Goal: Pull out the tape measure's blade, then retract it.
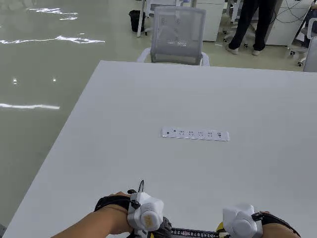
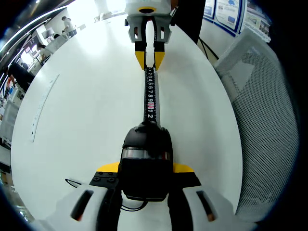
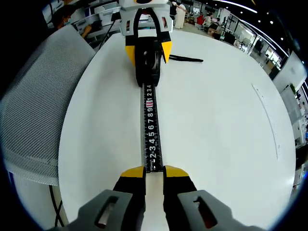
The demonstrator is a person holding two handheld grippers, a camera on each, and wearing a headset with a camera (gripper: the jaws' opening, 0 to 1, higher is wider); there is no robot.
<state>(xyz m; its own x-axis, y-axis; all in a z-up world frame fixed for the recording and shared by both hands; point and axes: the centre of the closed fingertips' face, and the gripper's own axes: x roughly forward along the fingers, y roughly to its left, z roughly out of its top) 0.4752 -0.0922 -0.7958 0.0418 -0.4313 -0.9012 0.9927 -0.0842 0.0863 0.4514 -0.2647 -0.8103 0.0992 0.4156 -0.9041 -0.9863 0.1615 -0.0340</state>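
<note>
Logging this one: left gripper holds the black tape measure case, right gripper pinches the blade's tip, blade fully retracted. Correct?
No: the black numbered blade is pulled out, stretching from the black case to the right gripper, as the right gripper view shows.

The table [image 1: 124,99] is open on all sides of the power strip [image 1: 195,134] at mid-surface. A mesh chair [image 1: 177,34] blocks the far edge; the extended blade [image 3: 149,125] spans the near edge.

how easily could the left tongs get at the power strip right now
Probably not yet: bare table leaves the way to the power strip free, but the left tongs are shut on the tape measure's case with the blade out.
</note>
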